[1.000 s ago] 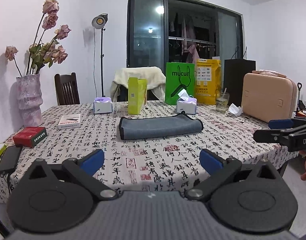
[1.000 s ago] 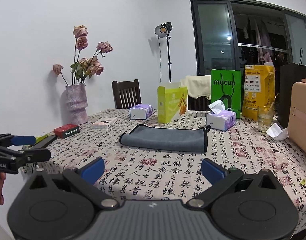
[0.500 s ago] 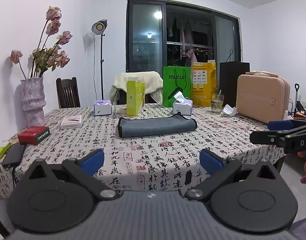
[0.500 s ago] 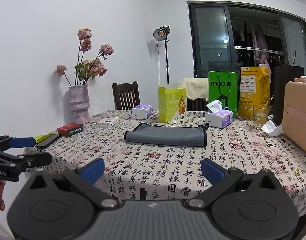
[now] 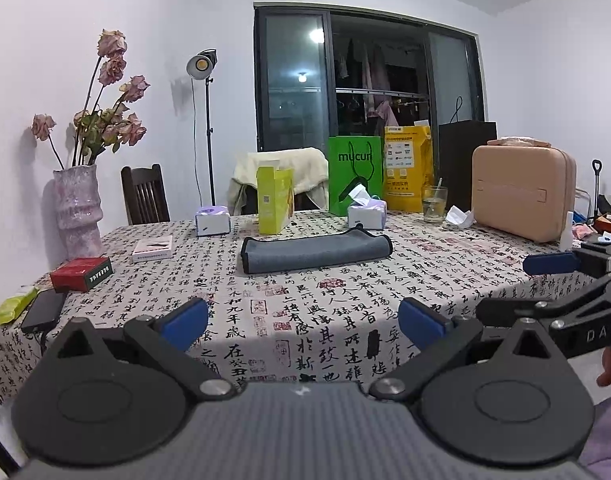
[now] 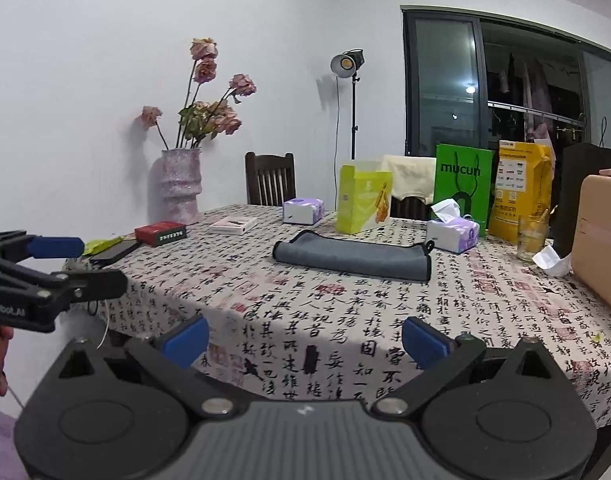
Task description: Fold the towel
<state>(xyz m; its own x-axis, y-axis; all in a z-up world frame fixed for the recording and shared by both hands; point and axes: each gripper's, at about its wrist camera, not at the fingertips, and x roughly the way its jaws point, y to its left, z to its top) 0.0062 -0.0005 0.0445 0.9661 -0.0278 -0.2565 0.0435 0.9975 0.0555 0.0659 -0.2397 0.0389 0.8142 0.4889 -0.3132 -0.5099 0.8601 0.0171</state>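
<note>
- Lying folded into a long grey strip, the towel (image 5: 315,249) rests flat on the bench (image 5: 305,320), near the middle of its patterned cloth.
- Behind the towel stand a yellow-green box (image 5: 274,199), a green bag (image 5: 355,174) and two tissue boxes (image 5: 366,215).
- The left gripper (image 5: 303,322) hovers at the near edge of the bench, well apart from the towel, its jaws spread wide and holding nothing.
- The right gripper (image 6: 305,336) hangs level beside it, jaws likewise spread and empty.
- A vase (image 6: 179,186) of dried roses stands at the bench's left end, by a red box (image 6: 160,233).
</note>
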